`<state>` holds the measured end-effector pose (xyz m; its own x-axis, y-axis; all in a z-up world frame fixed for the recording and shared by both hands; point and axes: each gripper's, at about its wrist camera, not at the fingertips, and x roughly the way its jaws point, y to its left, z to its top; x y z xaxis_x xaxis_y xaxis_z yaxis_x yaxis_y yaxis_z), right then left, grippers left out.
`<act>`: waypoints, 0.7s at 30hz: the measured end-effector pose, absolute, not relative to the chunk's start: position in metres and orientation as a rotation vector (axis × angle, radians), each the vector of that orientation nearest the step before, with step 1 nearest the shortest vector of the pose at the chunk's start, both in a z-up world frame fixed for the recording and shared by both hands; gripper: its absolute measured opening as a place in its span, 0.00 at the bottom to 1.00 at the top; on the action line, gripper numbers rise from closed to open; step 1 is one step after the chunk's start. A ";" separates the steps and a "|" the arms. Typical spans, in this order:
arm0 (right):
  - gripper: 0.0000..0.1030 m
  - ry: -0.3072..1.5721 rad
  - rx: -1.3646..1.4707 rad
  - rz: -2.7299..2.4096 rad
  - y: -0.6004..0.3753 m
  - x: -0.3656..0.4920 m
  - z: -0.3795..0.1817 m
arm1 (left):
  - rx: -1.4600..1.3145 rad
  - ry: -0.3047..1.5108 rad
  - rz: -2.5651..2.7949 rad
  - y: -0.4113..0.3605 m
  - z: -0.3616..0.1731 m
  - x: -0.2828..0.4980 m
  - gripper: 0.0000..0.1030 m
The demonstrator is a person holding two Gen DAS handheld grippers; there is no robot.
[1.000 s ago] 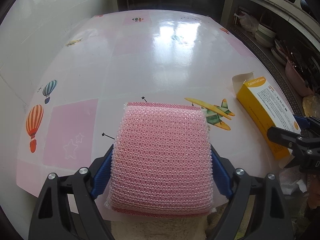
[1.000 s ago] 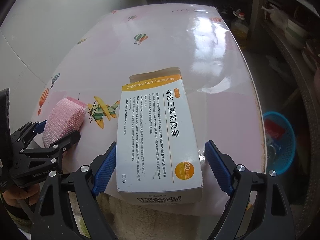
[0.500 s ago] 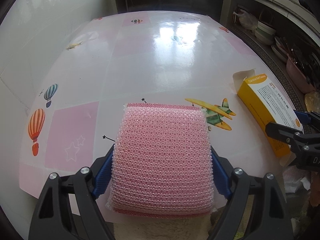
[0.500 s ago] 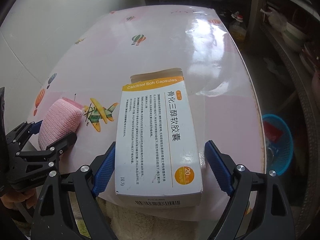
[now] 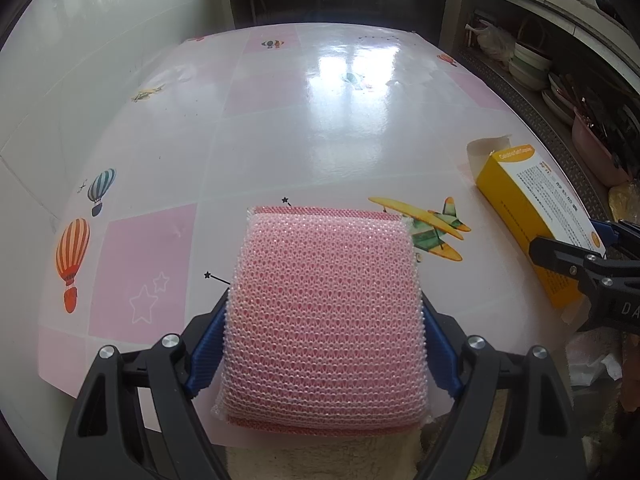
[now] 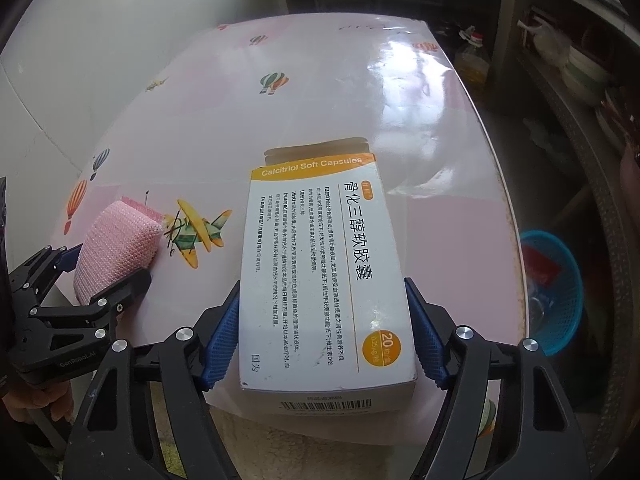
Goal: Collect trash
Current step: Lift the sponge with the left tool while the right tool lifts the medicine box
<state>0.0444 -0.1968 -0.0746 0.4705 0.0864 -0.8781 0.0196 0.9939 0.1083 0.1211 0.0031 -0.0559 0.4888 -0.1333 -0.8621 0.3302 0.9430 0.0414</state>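
Left claw [image 5: 324, 340]: gripping the pink sponge [image 5: 328, 312].
Right claw [image 6: 322, 332]: clamping the capsule box [image 6: 320, 264].
Remaining: both are awaiting the blue basket [image 6: 560, 292].

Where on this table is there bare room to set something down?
The far half of the table, beyond the sponge and the box, is bare. So is the left strip by the balloon prints. The near edge is crowded: the left gripper is shut on the sponge and the right gripper on the box.
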 end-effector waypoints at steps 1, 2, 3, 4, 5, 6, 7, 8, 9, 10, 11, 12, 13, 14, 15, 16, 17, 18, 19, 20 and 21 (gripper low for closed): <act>0.68 1.080 0.112 0.042 -0.197 0.045 -0.074 | 0.211 1.024 -0.284 0.003 -0.056 0.121 0.79; 0.68 1.079 0.117 0.045 -0.198 0.045 -0.074 | 0.211 1.023 -0.285 0.003 -0.056 0.121 0.79; 0.67 1.079 0.124 0.048 -0.199 0.045 -0.074 | 0.211 1.024 -0.285 0.003 -0.055 0.121 0.79; 0.67 1.078 0.133 0.053 -0.200 0.046 -0.073 | 0.210 1.024 -0.285 0.003 -0.056 0.121 0.79; 0.67 1.076 0.139 0.055 -0.201 0.046 -0.073 | 0.209 1.023 -0.284 0.003 -0.055 0.121 0.79; 0.67 1.077 0.113 0.045 -0.201 0.046 -0.072 | 0.209 1.022 -0.284 0.003 -0.055 0.121 0.79; 0.66 1.075 0.117 0.046 -0.201 0.046 -0.072 | 0.211 1.021 -0.283 0.002 -0.055 0.121 0.79; 0.66 1.073 0.123 0.047 -0.202 0.046 -0.071 | 0.213 1.020 -0.283 0.002 -0.054 0.120 0.79; 0.66 1.071 0.130 0.047 -0.202 0.046 -0.071 | 0.213 1.018 -0.282 0.001 -0.054 0.120 0.79; 0.66 1.069 0.138 0.049 -0.203 0.046 -0.071 | 0.214 1.016 -0.280 0.001 -0.053 0.120 0.78; 0.66 1.068 0.141 0.050 -0.203 0.047 -0.070 | 0.214 1.013 -0.279 0.001 -0.053 0.120 0.78; 0.66 1.067 0.143 0.050 -0.203 0.047 -0.070 | 0.213 1.011 -0.276 0.001 -0.052 0.120 0.78; 0.66 1.065 0.145 0.049 -0.204 0.047 -0.069 | 0.212 1.009 -0.275 0.001 -0.052 0.120 0.78; 0.66 1.060 0.145 0.051 -0.204 0.047 -0.069 | 0.208 1.008 -0.275 0.002 -0.052 0.120 0.78; 0.66 1.058 0.148 0.052 -0.204 0.047 -0.068 | 0.203 1.007 -0.275 0.003 -0.051 0.120 0.78; 0.66 1.057 0.150 0.052 -0.205 0.047 -0.067 | 0.198 1.006 -0.275 0.003 -0.051 0.120 0.78; 0.66 1.056 0.152 0.052 -0.205 0.047 -0.067 | 0.194 1.005 -0.275 0.004 -0.050 0.120 0.78; 0.66 1.056 0.154 0.053 -0.206 0.046 -0.067 | 0.190 1.002 -0.275 0.006 -0.050 0.120 0.78; 0.66 1.056 0.155 0.054 -0.206 0.046 -0.068 | 0.188 1.000 -0.274 0.006 -0.049 0.120 0.78; 0.66 1.056 0.157 0.055 -0.206 0.046 -0.067 | 0.188 0.996 -0.273 0.006 -0.047 0.120 0.78; 0.66 1.055 0.158 0.056 -0.206 0.044 -0.068 | 0.189 0.991 -0.271 0.006 -0.046 0.120 0.78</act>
<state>0.0441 -0.2064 -0.0677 0.4927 0.1215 -0.8617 0.0299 0.9873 0.1563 0.1203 0.0061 -0.0461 0.5188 -0.1391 -0.8435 0.3095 0.9503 0.0336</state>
